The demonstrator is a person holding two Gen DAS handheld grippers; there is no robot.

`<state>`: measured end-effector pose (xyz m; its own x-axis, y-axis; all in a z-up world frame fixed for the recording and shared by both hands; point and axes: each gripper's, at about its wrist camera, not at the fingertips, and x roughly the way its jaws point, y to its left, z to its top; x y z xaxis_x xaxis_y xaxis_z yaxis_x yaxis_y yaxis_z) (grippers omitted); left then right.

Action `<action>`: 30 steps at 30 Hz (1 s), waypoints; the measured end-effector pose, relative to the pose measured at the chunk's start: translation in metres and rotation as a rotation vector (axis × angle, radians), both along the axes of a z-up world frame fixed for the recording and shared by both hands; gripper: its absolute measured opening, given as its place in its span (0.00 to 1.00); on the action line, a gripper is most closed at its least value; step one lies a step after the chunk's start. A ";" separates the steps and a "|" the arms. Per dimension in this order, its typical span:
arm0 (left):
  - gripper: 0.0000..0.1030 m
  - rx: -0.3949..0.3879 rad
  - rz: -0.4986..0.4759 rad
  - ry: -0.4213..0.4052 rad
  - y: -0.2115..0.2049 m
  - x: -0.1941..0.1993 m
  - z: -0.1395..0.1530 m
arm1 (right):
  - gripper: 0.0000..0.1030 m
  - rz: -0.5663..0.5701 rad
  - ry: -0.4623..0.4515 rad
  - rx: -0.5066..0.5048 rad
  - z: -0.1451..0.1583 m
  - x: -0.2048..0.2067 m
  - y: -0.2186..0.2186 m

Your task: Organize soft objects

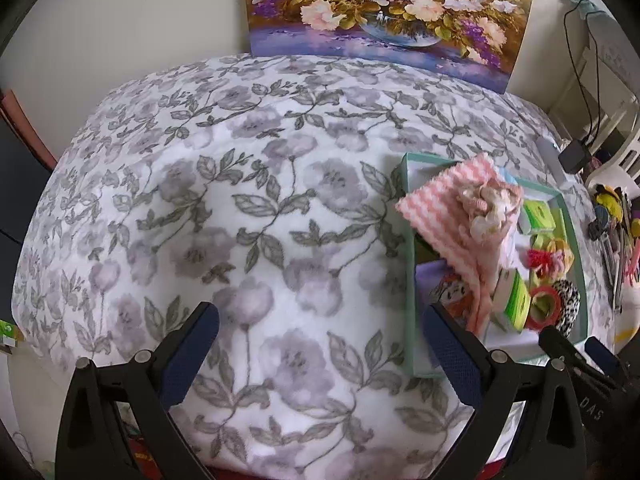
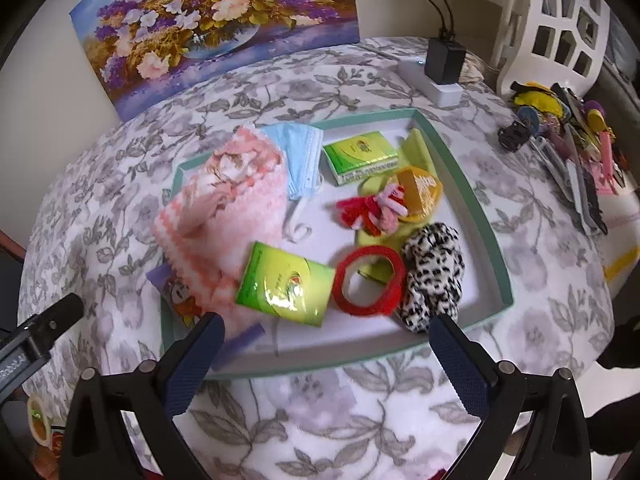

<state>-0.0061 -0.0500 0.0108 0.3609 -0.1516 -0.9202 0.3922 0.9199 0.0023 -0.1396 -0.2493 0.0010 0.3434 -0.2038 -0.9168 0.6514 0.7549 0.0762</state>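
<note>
A: Both the left gripper (image 1: 320,354) and right gripper (image 2: 326,364) stood wide apart, empty, a release apparently done; the pink-and-white striped knitted cloth (image 2: 224,216) lay over the left edge of the shallow teal-rimmed tray (image 2: 472,208).

B: Next came tucking it inside; the green tissue packet (image 2: 286,284) crowded it.

Pink cloth (image 2: 224,216) in tray (image 2: 472,208)

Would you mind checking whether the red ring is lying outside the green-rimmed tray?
No, the red ring lies inside the tray, between a green packet and the spotted scrunchie.
</note>
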 end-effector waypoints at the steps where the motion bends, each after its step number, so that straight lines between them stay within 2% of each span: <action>1: 0.98 0.009 0.000 -0.006 0.002 -0.002 0.000 | 1.00 -0.003 0.004 -0.003 0.000 -0.002 0.001; 6: 0.98 0.104 0.006 -0.073 0.008 -0.014 0.003 | 1.00 -0.016 0.016 -0.012 0.001 -0.011 0.008; 10: 0.98 0.094 -0.011 -0.066 0.014 -0.018 0.004 | 1.00 0.006 0.020 -0.029 0.003 -0.013 0.016; 15: 0.98 0.126 -0.026 -0.059 0.018 -0.025 0.000 | 1.00 0.034 0.022 -0.063 0.008 -0.014 0.028; 30: 0.98 0.120 0.023 0.005 0.028 -0.013 -0.008 | 1.00 0.067 0.033 -0.096 0.012 -0.010 0.037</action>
